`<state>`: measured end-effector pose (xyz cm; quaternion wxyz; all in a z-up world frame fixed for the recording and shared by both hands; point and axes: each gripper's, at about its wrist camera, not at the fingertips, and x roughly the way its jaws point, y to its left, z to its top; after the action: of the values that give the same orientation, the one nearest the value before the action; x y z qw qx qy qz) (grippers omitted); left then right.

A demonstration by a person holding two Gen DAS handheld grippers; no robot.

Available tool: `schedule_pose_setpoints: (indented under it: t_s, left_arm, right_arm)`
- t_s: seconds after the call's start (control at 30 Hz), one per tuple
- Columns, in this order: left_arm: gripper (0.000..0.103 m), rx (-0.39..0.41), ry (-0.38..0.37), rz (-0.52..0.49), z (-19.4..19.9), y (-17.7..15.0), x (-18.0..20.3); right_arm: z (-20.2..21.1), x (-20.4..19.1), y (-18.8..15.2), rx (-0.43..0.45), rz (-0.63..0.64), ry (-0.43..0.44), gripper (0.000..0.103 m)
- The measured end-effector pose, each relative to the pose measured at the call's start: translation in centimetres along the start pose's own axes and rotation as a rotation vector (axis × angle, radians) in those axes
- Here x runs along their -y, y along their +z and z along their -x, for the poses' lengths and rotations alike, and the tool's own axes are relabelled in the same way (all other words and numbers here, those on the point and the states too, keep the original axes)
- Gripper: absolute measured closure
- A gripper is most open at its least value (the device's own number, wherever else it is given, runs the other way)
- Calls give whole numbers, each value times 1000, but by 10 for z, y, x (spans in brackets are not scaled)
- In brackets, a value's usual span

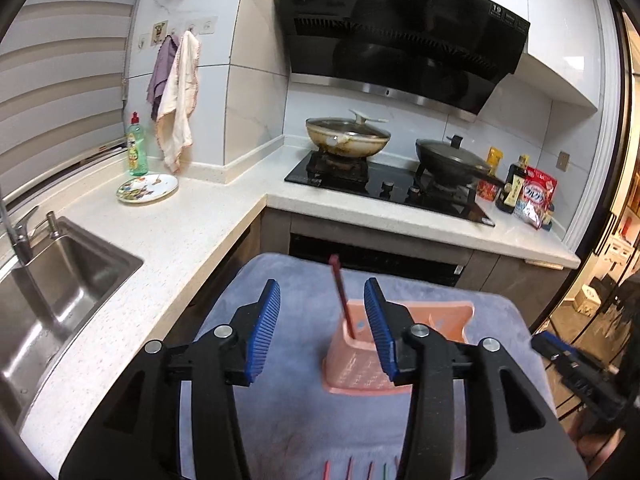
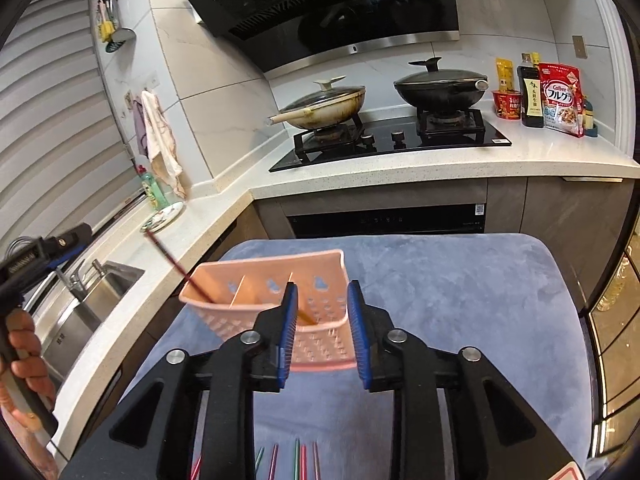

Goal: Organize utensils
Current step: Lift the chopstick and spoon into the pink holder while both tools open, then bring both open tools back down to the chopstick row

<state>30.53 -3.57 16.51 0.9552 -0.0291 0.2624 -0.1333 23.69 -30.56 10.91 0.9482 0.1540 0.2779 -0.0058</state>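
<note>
Left wrist view: your left gripper has its fingers partly open, nothing pressed between them. The dark red chopstick stands tilted in the near end compartment of the pink utensil holder, centre of frame, its top leaning toward upper left, clear of both pads. The right finger covers part of the holder's front wall. At the bottom edge, several coloured chopstick tips are cut off by the frame and the gripper body. Your right gripper shows at the right edge, blurred; fingers can't be read here.

Right wrist view: your right gripper has its fingers partly open, astride the holder's right end compartment. An orange-brown stick pokes out beside the left pad; can't tell whether they touch. The red chopstick sits in the left compartment. Your left hand is at the left edge, half cut off. More chopstick tips lie at bottom centre.

The holder stands on a blue-grey cloth-covered worktop. Beyond it: speckled white counter, sink, hob with two lidded pans, black hood.
</note>
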Motion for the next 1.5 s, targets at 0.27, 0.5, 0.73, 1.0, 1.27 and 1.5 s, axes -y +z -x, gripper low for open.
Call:
schedule_pose_setpoints:
  t_s: [0.27, 0.5, 0.73, 1.0, 1.27, 1.5]
  left_arm:
    - [60, -89, 27, -24, 47, -83, -18]
    - [60, -187, 29, -21, 73, -158, -28]
    - [60, -268, 43, 0, 88, -215, -33]
    - [60, -333, 44, 9, 91, -255, -32]
    - [60, -371, 31, 33, 89, -275, -32]
    - [60, -399, 16, 29, 87, -286, -27]
  right_arm:
    - [65, 0, -75, -44, 50, -37, 73]
    - [95, 5, -156, -149, 54, -61, 73]
    - [101, -1, -211, -200, 77, -85, 73]
    - [86, -9, -247, -257, 106, -85, 76]
    - [74, -8, -263, -292, 127, -100, 86]
    - [68, -3, -271, -318, 110, -102, 95]
